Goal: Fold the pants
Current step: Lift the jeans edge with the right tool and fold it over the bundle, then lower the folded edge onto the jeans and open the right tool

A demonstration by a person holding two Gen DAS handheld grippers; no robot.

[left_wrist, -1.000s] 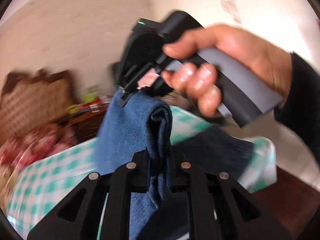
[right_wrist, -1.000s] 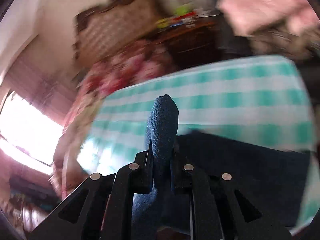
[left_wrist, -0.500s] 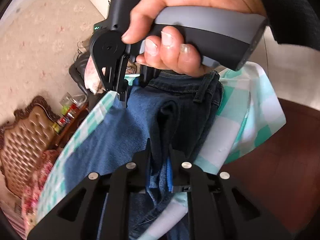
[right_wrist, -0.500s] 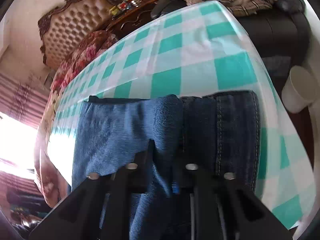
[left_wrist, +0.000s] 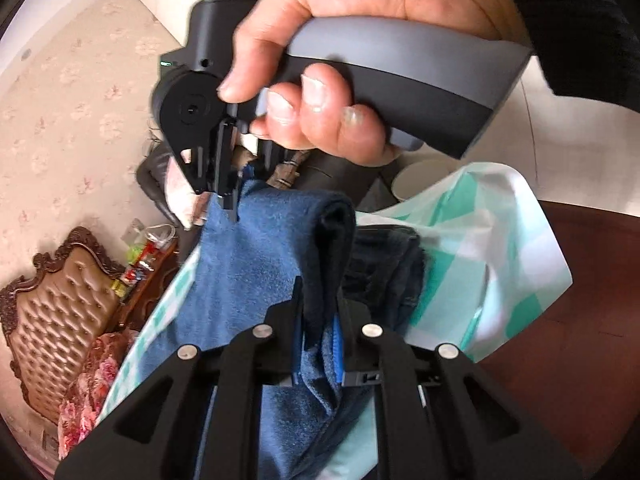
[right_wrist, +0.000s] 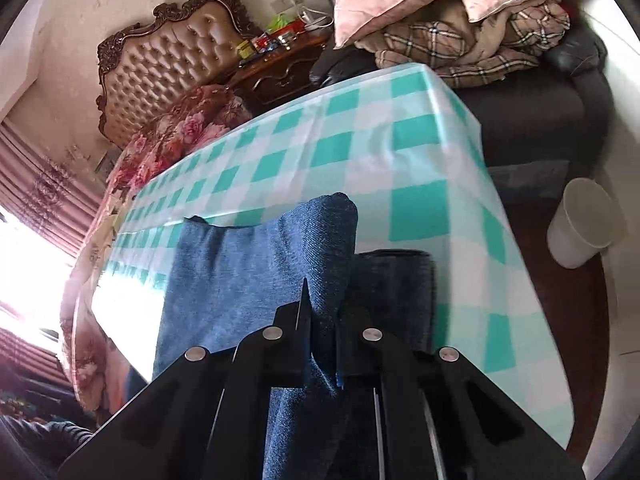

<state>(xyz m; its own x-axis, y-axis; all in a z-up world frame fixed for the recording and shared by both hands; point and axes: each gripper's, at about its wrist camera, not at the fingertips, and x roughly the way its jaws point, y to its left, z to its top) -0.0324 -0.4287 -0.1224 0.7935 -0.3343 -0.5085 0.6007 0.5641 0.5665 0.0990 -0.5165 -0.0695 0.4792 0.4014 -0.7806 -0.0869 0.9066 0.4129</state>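
Your blue denim pants [right_wrist: 248, 280] lie on the checked surface [right_wrist: 400, 168], a raised fold standing up at the centre of the right wrist view and a darker folded layer [right_wrist: 400, 292] just beside it at 3 o'clock. Your right gripper [right_wrist: 320, 320] has its jaws clenched on that raised fold. Your left gripper [left_wrist: 318, 320] likewise pinches a thick ridge of the pants between its jaws. In the left wrist view your right hand [left_wrist: 340, 60] grips the gripper's grey handle at 12 o'clock, its tips biting the cloth's far edge. Beyond the surface at 11 o'clock stands a tufted headboard [right_wrist: 172, 64]; a white bin [right_wrist: 584, 224] sits at 3 o'clock.
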